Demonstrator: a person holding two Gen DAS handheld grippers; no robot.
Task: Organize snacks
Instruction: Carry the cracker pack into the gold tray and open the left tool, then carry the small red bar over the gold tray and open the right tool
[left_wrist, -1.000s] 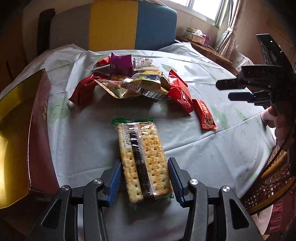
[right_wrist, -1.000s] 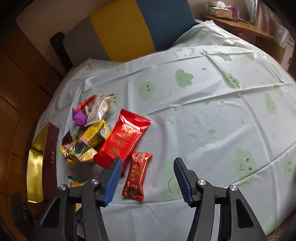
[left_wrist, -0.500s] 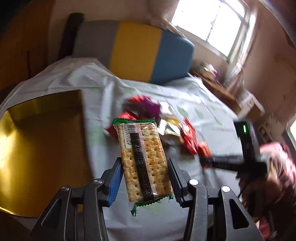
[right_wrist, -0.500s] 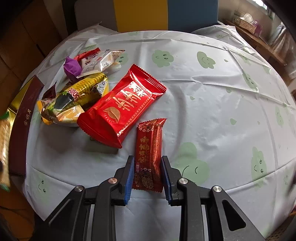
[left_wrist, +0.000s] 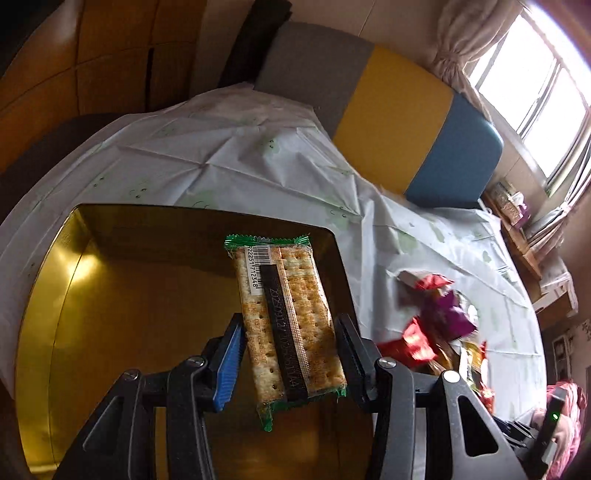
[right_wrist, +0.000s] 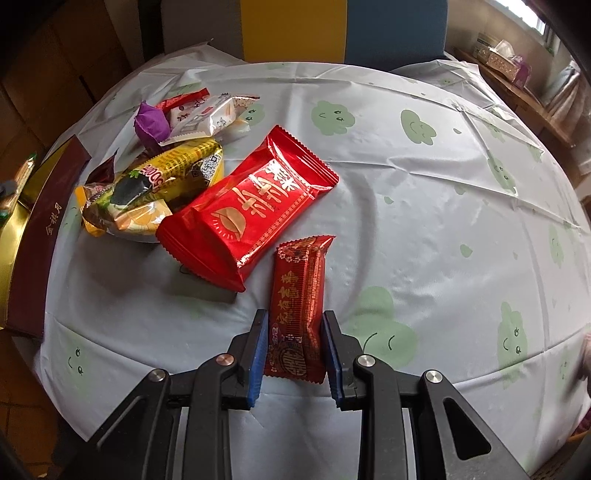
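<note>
I am holding a pack of crackers (left_wrist: 290, 325) in my left gripper (left_wrist: 290, 363). The two fingers are pressing on the long sides of the pack, so it is squeezed tight between them. The pack is hanging in the air over the shiny gold box (left_wrist: 122, 295), which is sitting on the table with the pale tablecloth (left_wrist: 221, 155).

My right gripper (right_wrist: 294, 354) is pinching a small red snack bar (right_wrist: 299, 310). Its fingers are closed in on both sides of the bar near its bottom end. The bar is lying on the tablecloth with green smiley clouds. Just beside it is lying a big red snack bag (right_wrist: 247, 206). Past that is a pile of other snacks (right_wrist: 162, 162), near the dark red side of the box.
</note>
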